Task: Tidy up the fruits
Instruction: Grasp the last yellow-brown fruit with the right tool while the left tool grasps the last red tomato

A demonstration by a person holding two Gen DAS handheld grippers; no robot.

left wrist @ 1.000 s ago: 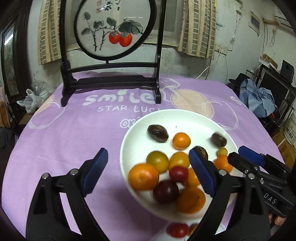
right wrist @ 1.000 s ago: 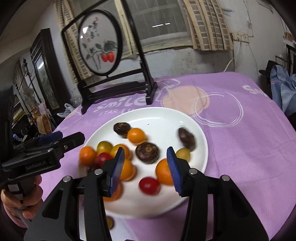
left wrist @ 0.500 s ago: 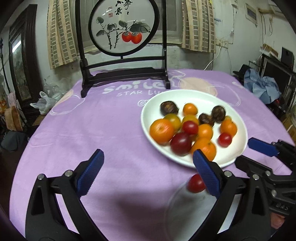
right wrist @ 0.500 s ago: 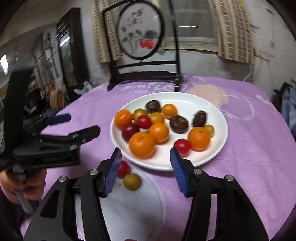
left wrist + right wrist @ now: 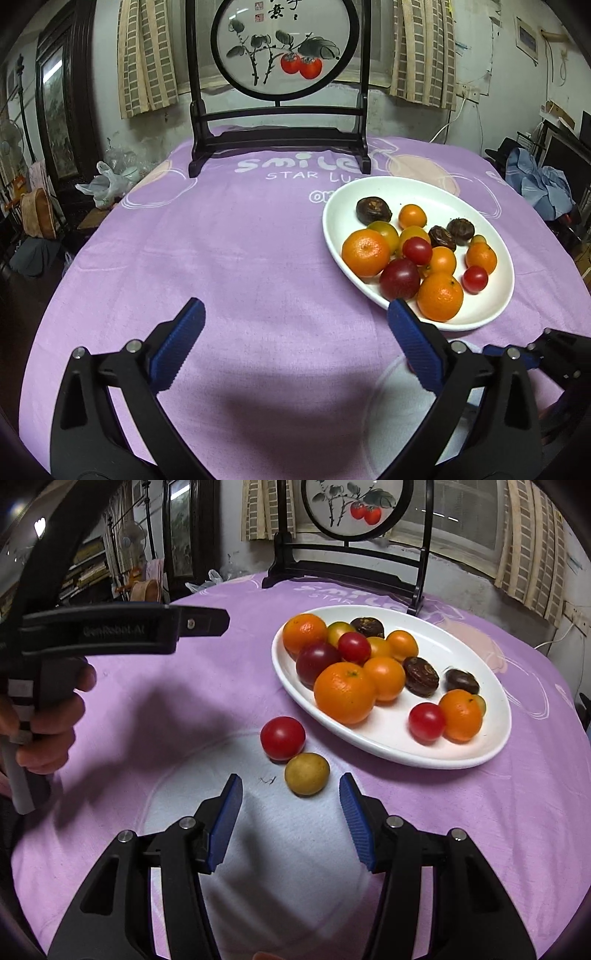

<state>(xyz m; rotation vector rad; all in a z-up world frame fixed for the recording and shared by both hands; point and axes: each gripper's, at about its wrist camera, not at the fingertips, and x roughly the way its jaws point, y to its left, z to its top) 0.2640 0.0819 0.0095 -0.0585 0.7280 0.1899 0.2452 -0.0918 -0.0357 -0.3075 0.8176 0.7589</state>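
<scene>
Right wrist view: your right gripper hangs with jaws wide and empty, just short of the yellow fruit, which touches the red tomato on the cloth beside the plate. Risk: a nudge could roll either away. Left gripper is wide too, holding nothing. The plate holds oranges, tomatoes, dark fruits.
</scene>
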